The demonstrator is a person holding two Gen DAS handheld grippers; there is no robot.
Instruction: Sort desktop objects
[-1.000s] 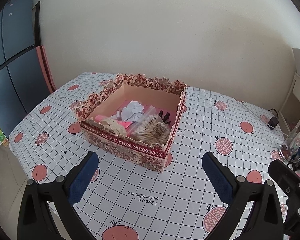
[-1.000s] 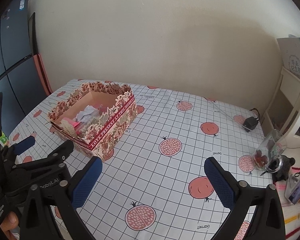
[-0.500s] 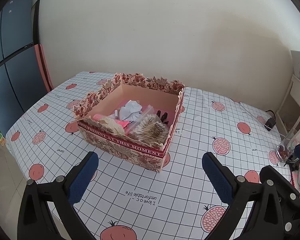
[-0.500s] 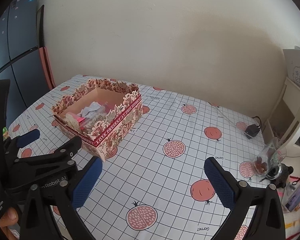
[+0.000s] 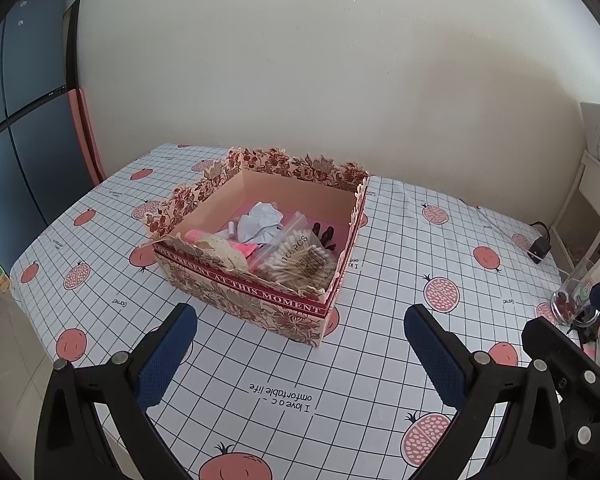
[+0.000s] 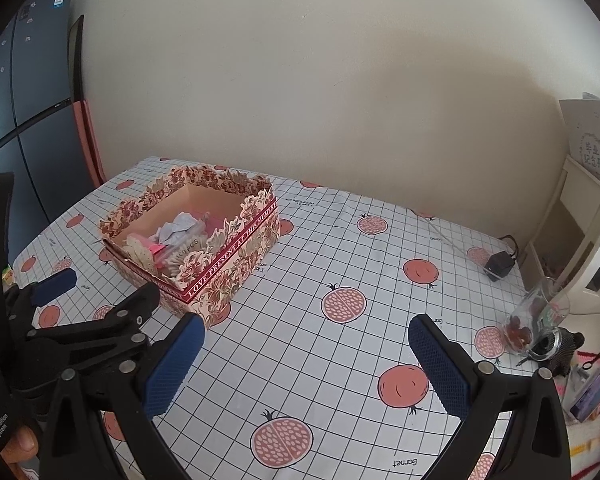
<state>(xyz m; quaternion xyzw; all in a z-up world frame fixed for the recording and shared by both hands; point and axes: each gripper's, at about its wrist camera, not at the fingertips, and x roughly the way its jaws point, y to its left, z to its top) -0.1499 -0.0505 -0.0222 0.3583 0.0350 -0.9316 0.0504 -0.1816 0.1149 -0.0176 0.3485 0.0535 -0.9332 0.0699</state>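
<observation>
- Two grippers, left gripper (image 5: 300, 340) and right gripper (image 6: 306, 350), both with jaws wide and holding nothing, hovering over the tabletop (image 5: 400, 272) short of the box.
- Floral cardboard box (image 5: 260, 292) sits left of centre on the tabletop, open top, scalloped rim. Thin card walls: likely light, will flex if squeezed, so lift from a corner or the base, not mid-wall.
- Bag of cotton swabs (image 5: 296, 258) lies at the near right corner inside: clear film, probably slippery and crinkly, very light. Pinch a loose top edge, not the bulk.
- Crumpled white paper (image 5: 262, 222) mid-box: soft, near weightless, any pinch works.
- Pink items (image 5: 242, 246) and dark pieces (image 5: 326, 234) are partly buried; can't tell what they are.
- Tablecloth looks smooth, wipe-clean, grid-and-pomegranate print; things may slide on it.
- Glass cup (image 6: 540, 320) at the right edge: fragile, keep clear.
</observation>
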